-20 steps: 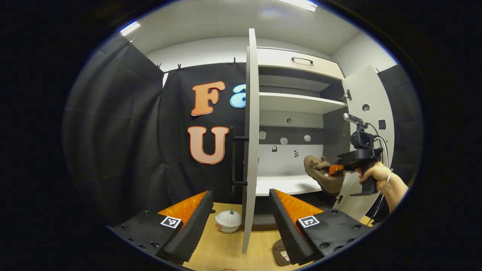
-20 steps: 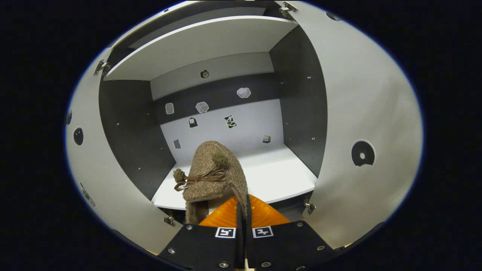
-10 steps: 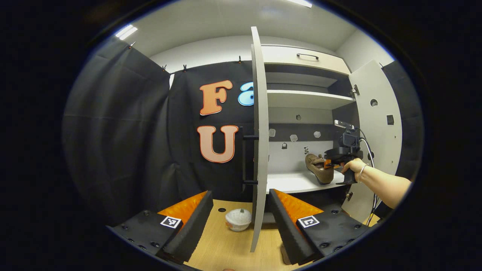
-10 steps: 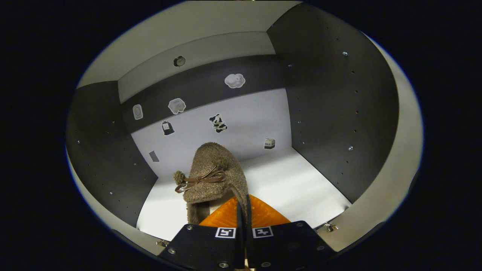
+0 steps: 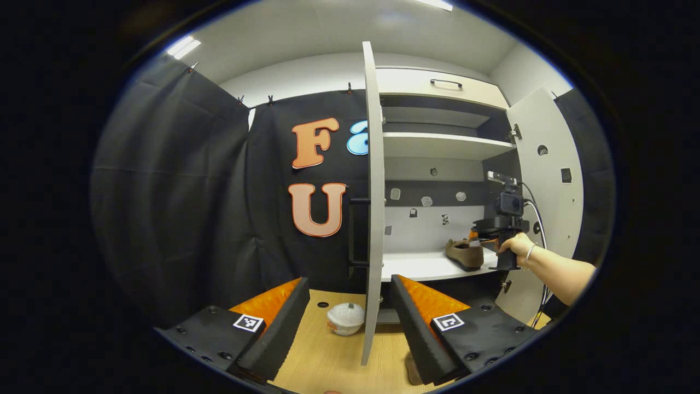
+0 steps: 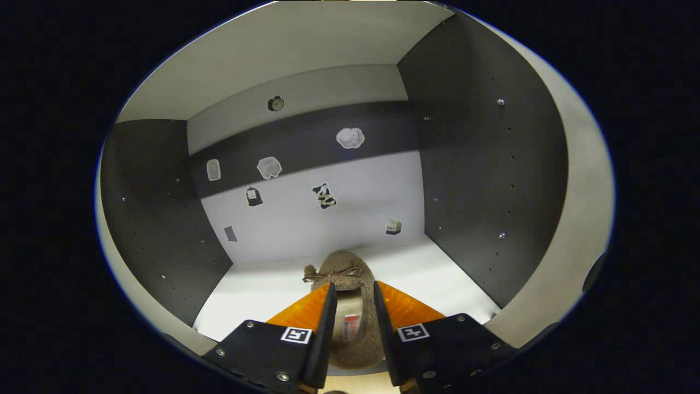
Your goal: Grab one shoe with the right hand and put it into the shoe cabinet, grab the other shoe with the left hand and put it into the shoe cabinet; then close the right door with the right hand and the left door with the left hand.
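Placing: the right gripper is releasing the first shoe onto the bottom shelf of the cabinet.
Right gripper: its fingers are standing apart on either side of the shoe's heel, seemingly no longer pressing on it.
Shoe: it is lying flat on the shelf, toe pointing to the back wall; in the left gripper view it is sitting at the shelf's right end.
Left gripper: it is hanging wide apart, holding nothing, low before the left door.
Second shoe: it is lying on the wooden floor, half hidden behind the left gripper's finger.
Next move: the right gripper is likely needing to back straight out without dragging the heel, while the left gripper is dropping to the floor shoe.
Doors: both are standing open; the right door is waiting for later.
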Demonstrator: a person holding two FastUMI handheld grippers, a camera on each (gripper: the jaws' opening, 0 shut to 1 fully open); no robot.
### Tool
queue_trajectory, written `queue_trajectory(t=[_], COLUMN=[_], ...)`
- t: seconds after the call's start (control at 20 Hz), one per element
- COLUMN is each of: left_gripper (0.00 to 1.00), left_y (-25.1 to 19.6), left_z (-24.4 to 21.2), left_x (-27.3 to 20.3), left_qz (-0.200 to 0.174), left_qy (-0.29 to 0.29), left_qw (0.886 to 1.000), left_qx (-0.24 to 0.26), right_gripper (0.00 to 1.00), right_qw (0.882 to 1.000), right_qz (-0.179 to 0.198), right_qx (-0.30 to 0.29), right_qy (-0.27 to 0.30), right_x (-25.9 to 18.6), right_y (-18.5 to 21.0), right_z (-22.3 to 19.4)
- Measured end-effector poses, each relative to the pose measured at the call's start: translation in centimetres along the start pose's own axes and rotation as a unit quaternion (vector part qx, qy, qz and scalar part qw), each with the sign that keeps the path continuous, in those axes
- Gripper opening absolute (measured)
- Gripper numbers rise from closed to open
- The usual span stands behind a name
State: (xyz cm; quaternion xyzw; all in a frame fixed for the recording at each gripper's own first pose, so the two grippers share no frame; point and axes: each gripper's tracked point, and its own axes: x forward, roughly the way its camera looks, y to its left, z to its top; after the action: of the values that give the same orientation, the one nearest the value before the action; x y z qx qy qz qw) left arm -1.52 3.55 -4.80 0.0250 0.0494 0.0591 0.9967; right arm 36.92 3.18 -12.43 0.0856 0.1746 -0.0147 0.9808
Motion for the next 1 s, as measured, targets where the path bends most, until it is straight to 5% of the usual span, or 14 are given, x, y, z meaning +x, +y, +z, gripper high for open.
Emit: queue_trajectory(t=[0.4, 0.75, 1.0], left_gripper=[0.96, 0.97, 0.97], left_y=[-3.9, -9.4, -12.8], left_z=[-1.6, -8.2, -16.6], left_x=[-0.8, -0.1, 1.8], left_qz=[-0.038, -0.094, -0.119], left_qy=[0.012, 0.068, 0.141], left_qw=[0.999, 0.993, 0.983], left_qx=[-0.014, -0.02, -0.011], right_gripper=[0.9, 0.93, 0.93], right_qw=[0.997, 0.991, 0.985], right_qz=[0.027, 0.039, 0.015], right_qx=[-0.008, -0.048, -0.065], right_qy=[-0.065, -0.122, -0.162], right_x=[-11.2, -20.9, -25.7], right_y=[-0.9, -2.4, -5.1], right_z=[2.4, 1.8, 1.2])
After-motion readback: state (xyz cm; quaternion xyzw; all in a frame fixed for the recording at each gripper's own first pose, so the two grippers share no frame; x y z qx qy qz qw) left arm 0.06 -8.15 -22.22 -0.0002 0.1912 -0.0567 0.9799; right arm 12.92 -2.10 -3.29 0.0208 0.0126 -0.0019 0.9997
